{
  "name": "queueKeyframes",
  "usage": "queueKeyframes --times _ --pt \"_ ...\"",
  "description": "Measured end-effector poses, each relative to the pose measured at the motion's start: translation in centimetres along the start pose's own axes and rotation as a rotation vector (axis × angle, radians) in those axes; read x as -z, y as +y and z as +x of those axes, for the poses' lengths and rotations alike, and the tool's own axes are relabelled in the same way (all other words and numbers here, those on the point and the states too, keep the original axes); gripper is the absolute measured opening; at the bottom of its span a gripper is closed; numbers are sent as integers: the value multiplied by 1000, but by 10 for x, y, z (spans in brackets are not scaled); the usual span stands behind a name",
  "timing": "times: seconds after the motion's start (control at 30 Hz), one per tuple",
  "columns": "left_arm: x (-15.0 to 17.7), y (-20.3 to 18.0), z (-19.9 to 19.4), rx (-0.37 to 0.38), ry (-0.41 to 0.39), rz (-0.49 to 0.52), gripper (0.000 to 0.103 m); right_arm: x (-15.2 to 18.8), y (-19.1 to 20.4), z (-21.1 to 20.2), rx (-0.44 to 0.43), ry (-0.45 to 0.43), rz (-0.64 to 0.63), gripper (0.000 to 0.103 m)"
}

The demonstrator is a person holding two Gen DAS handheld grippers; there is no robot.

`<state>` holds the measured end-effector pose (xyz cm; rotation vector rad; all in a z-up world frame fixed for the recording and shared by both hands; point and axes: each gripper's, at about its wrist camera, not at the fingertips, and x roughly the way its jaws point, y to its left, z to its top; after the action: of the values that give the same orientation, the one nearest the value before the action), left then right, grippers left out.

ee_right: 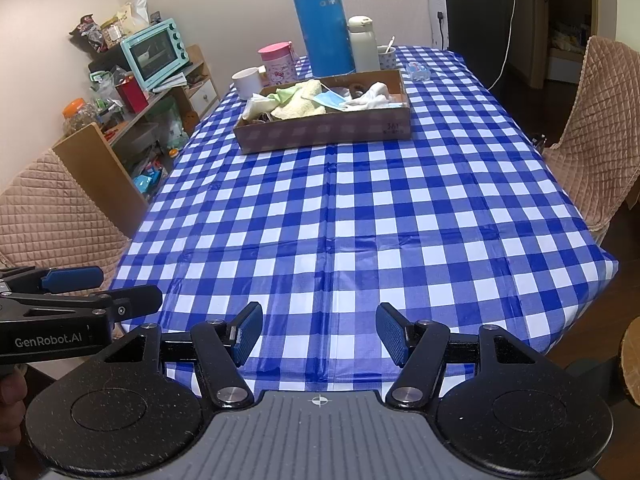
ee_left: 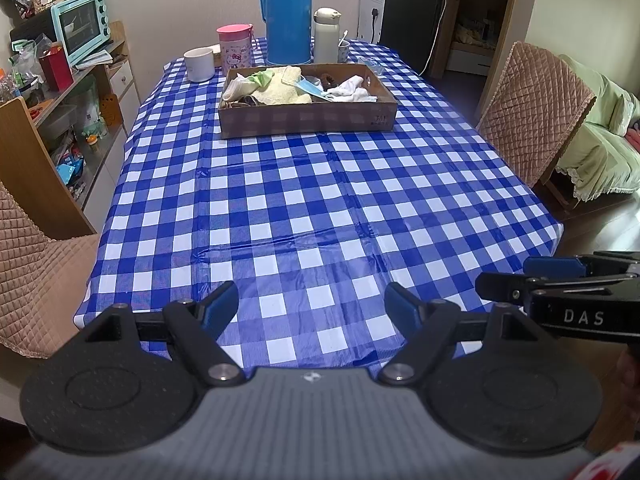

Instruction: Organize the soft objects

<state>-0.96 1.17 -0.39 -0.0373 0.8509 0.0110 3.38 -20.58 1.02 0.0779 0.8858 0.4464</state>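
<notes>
Nearest the bench [ee_left: 320, 200] edge, well short of the cardboard tray [ee_left: 308, 118]: left tool [ee_left: 312, 304], blue pads [ee_left: 218, 306] set wide apart, nothing between them, only checked cloth beneath. Right tool [ee_right: 319, 334] likewise parted, somewhat narrower, nothing held. Both angled down toward the cloth, side by side; each visible at the edge of the other's view.

Between tools and tray: bare blue-and-white checked tablecloth [ee_right: 360, 220], creased along fold lines.

Tray seated on the cloth toward the far end of the bench, long side facing the tools. Inside the tray, heaped together: cream towel [ee_left: 282, 90] near the middle, pale green cloth [ee_left: 260, 77] to its left, white cloth [ee_left: 236, 86] at the left end, blue face mask [ee_left: 314, 90] right of the towel, white crumpled cloth [ee_left: 352, 90] toward the right end, small dark item [ee_left: 329, 79] at the back, identity not clear.

Behind the tray: white mug [ee_left: 199, 64] to the left, pink lidded cup [ee_left: 235, 49], tall blue thermos [ee_left: 288, 16], white flask [ee_left: 326, 34], small cup with spoon [ee_left: 344, 50] to the right.

Left of the tray, off the bench: shelf unit with mint toaster oven [ee_left: 82, 26]. Right of the tray: quilted chair [ee_left: 532, 108].
</notes>
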Motion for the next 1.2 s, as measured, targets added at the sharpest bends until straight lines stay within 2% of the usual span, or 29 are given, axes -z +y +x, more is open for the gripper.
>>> queueKeyframes --times 1.2 --pt "-5 1 0 0 -2 -2 79 -2 2 2 0 2 -3 63"
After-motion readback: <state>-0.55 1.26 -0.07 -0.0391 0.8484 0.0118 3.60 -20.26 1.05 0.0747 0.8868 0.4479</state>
